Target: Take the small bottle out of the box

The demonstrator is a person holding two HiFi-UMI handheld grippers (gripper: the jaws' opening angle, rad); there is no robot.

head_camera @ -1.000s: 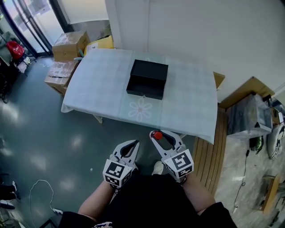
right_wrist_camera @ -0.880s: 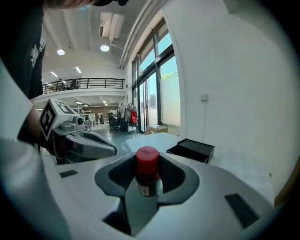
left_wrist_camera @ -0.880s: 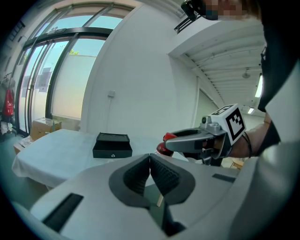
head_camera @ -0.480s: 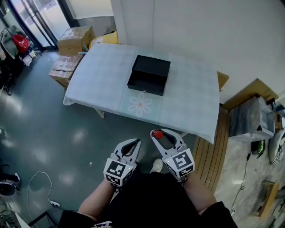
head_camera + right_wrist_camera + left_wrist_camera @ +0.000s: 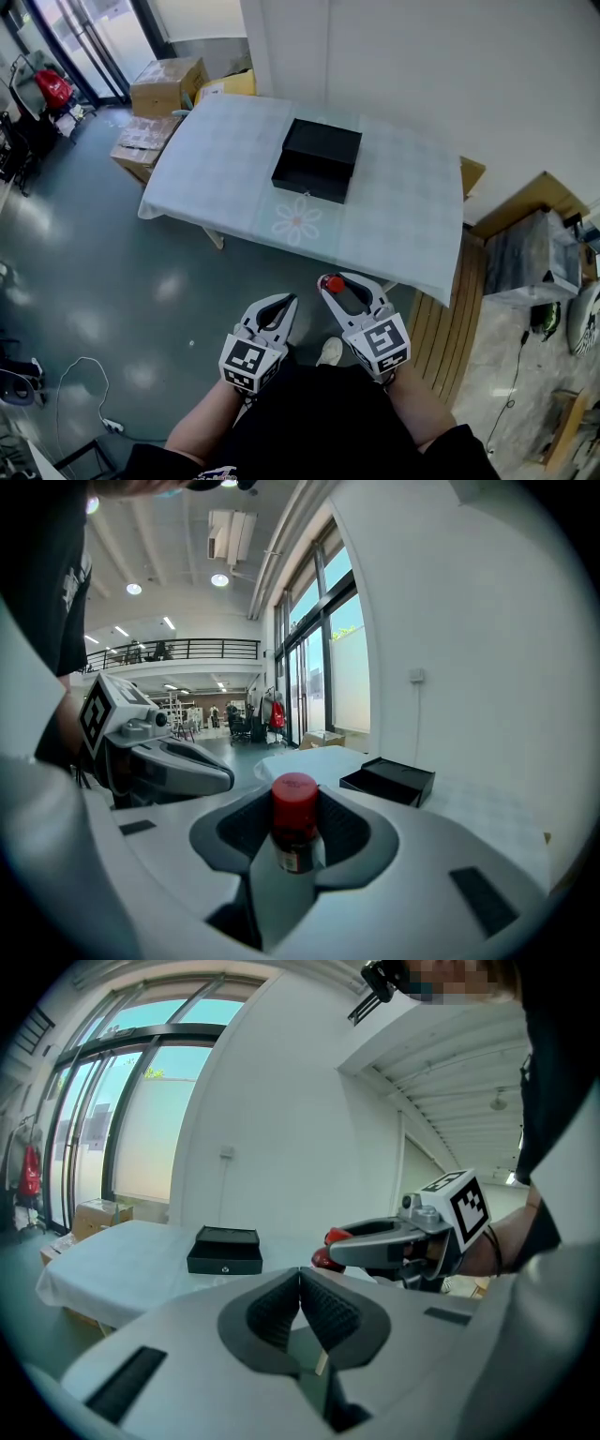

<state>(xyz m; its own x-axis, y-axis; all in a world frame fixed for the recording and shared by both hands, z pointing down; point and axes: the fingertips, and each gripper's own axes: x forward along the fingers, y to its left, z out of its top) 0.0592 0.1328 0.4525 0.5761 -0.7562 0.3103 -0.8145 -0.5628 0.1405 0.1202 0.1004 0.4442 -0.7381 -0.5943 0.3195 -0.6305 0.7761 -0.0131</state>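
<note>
A small bottle (image 5: 294, 822) with a red cap stands upright between the jaws of my right gripper (image 5: 295, 832), which is shut on it. In the head view its red cap (image 5: 333, 284) shows at the tip of the right gripper (image 5: 336, 286), held low in front of the person's body and well short of the table. The black box (image 5: 318, 159) lies open on the table (image 5: 394, 220) with its lid folded back. My left gripper (image 5: 274, 307) is beside the right one, shut with nothing in it; its pads (image 5: 300, 1302) meet. The box (image 5: 224, 1251) also shows far ahead.
The table is covered with a pale cloth with a flower print (image 5: 297, 221). Cardboard boxes (image 5: 167, 86) stand on the floor past its far left corner. More boxes and wrapped goods (image 5: 530, 258) sit to the right. A white wall runs behind the table.
The view has shifted slightly, so the table and box sit a little further right in the picture. Both grippers hold the same pose with the bottle still gripped.
</note>
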